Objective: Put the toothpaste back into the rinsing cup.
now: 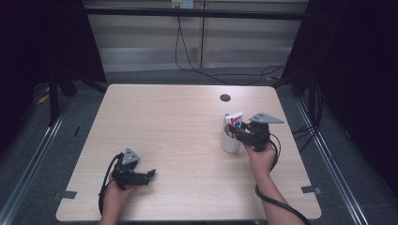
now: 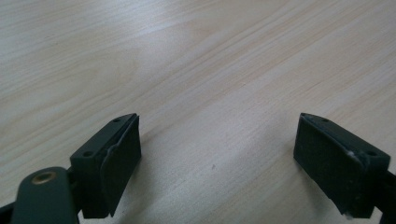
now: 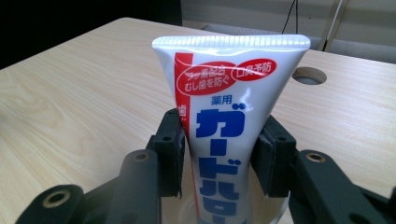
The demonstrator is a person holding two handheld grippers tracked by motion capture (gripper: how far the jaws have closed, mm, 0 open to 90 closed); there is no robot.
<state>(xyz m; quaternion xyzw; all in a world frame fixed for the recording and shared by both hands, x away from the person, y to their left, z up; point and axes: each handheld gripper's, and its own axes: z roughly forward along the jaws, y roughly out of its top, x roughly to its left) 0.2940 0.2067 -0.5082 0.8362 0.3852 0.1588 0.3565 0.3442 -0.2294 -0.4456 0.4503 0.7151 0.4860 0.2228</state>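
My right claw (image 3: pixel 219 158) pinches the toothpaste tube (image 3: pixel 226 116) mid-body as it stands cap-down in the white cup (image 1: pixel 230 140) just below my jaws: light, soft, glossy, likely slippery, best gripped across the flat faces; left claw (image 2: pixel 217 158) spread over bare worktop (image 2: pixel 196 60).

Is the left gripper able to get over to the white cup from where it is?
Probably yes. The left gripper rests near the table's front edge, jaws open, with bare wood between it and the white cup. But the right gripper already sits there, around the toothpaste tube.
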